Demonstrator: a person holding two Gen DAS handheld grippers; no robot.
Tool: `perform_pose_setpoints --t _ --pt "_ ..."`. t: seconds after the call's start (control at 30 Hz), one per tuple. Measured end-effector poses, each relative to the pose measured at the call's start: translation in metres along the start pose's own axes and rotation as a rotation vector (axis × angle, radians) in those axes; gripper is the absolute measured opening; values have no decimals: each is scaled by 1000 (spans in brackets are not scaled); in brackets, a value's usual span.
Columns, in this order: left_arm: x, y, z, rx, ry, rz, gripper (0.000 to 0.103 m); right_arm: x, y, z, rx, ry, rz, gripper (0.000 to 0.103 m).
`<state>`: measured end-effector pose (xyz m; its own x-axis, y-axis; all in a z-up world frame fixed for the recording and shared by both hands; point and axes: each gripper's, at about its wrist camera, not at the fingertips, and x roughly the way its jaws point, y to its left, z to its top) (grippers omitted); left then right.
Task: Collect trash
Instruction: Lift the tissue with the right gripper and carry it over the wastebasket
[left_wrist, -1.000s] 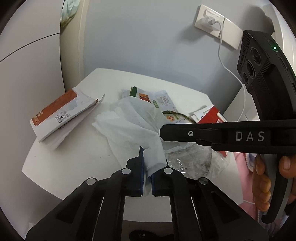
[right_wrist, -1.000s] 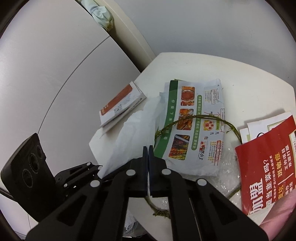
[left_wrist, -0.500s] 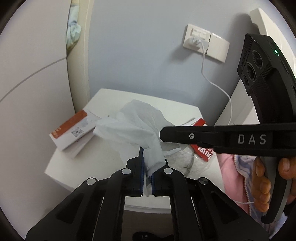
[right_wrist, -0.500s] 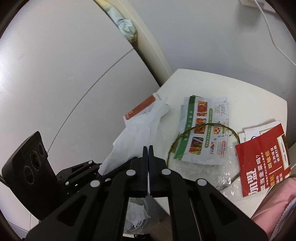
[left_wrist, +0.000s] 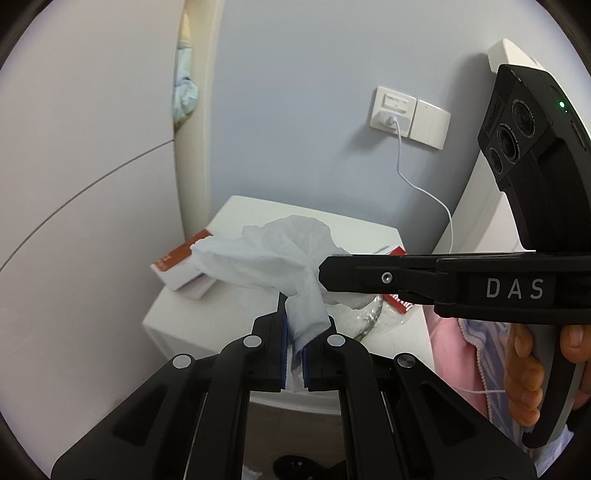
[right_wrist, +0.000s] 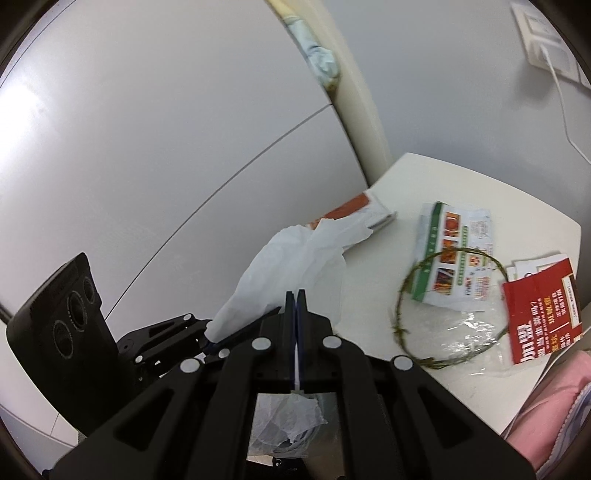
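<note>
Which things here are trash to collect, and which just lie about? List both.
Trash to collect: white tissue, held in the left gripper; green flyer; red leaflet; twig ring; clear plastic wrap; orange booklet, probably.
Just lying about: wall socket; charger cable; pink cloth; white table.

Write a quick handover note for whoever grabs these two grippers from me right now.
Left hand-held gripper: shut on the white tissue, lifted off the white table.
Right hand-held gripper: shut on a thin white scrap; what it is cannot be told.
On the table: orange-and-white packet, green food leaflet, green twig ring, clear plastic wrap, red flyer.
Done: tissue picked up.
Left: bin the tissue, then collect the rest. A bag-lined bin seems to sit below the right gripper.
</note>
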<state>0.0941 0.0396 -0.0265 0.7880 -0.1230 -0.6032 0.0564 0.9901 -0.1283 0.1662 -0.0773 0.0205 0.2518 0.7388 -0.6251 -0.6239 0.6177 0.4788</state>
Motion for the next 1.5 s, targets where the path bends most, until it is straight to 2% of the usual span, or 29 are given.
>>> perform_pose_setpoints --t 0.17,0.3,0.67,1.0,1.5 --pt "-34 16 -18 -31 -12 45 5 7 29 -12 -41 25 33 3" --pt "-59 33 -40 -64 -4 87 5 28 55 -33 -77 75 61 3" --pt "-96 70 -127 -172 72 185 5 88 100 -96 -149 245 108 3" --pt "-91 89 -208 -271 173 211 5 145 101 -152 -160 394 90 3" --pt "-54 124 -274 -398 281 181 4 212 88 -202 -151 540 46 3"
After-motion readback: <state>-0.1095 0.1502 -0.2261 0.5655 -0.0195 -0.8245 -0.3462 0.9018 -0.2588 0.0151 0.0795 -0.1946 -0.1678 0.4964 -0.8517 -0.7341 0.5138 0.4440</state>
